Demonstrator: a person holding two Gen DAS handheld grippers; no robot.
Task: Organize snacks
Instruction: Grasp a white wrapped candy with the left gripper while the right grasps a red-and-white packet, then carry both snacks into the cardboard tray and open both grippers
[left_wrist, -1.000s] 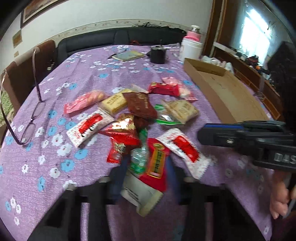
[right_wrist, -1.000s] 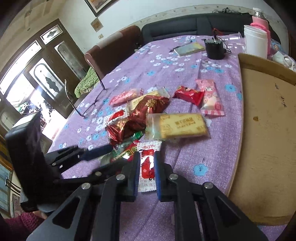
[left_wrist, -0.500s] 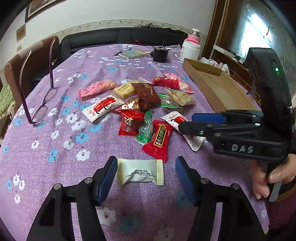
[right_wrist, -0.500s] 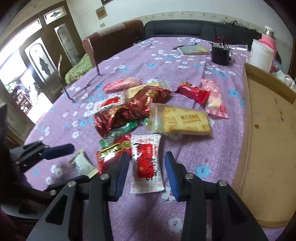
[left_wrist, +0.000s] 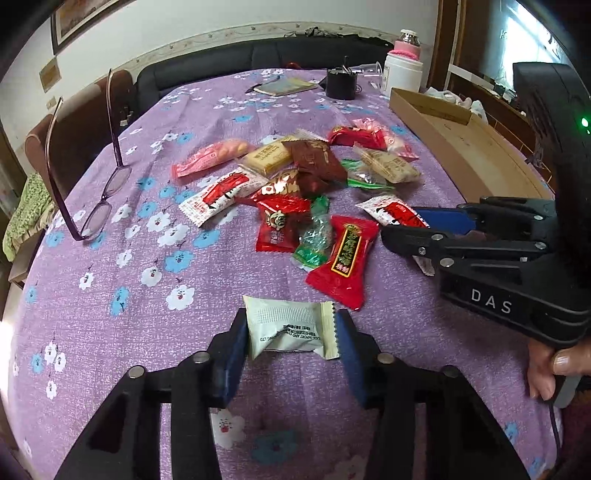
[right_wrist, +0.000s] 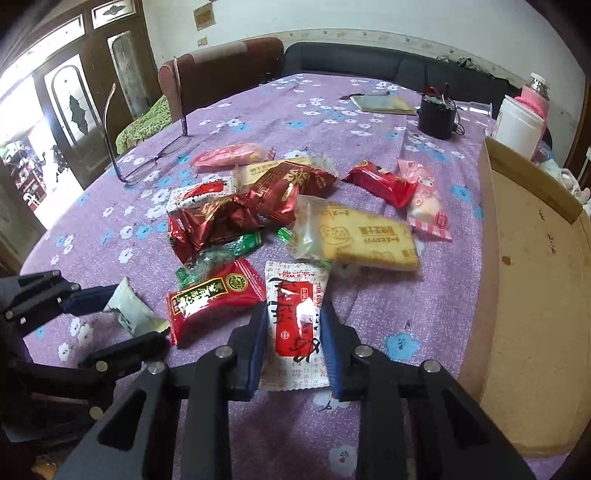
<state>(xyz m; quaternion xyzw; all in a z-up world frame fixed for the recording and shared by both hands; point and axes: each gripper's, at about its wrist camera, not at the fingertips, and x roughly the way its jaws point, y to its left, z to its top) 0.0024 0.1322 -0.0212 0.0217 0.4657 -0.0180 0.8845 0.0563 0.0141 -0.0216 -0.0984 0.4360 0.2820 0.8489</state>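
Each hand-held gripper was closed round a packet: left (left_wrist: 290, 334) on the pale cream wrapper (left_wrist: 291, 332), right (right_wrist: 291, 332) on the white-and-red sachet (right_wrist: 297, 325), presumably for the far-right cardboard tray (right_wrist: 532, 258).

The surface (left_wrist: 110, 332) is covered in matt, woven-looking purple cloth. The snack wrappers (right_wrist: 229, 221) are seen as glossy crinkled foil and plastic film. The box (right_wrist: 535, 295) is made of dull brown cardboard. Matt black plastic is shown on the fingers (left_wrist: 229, 354).
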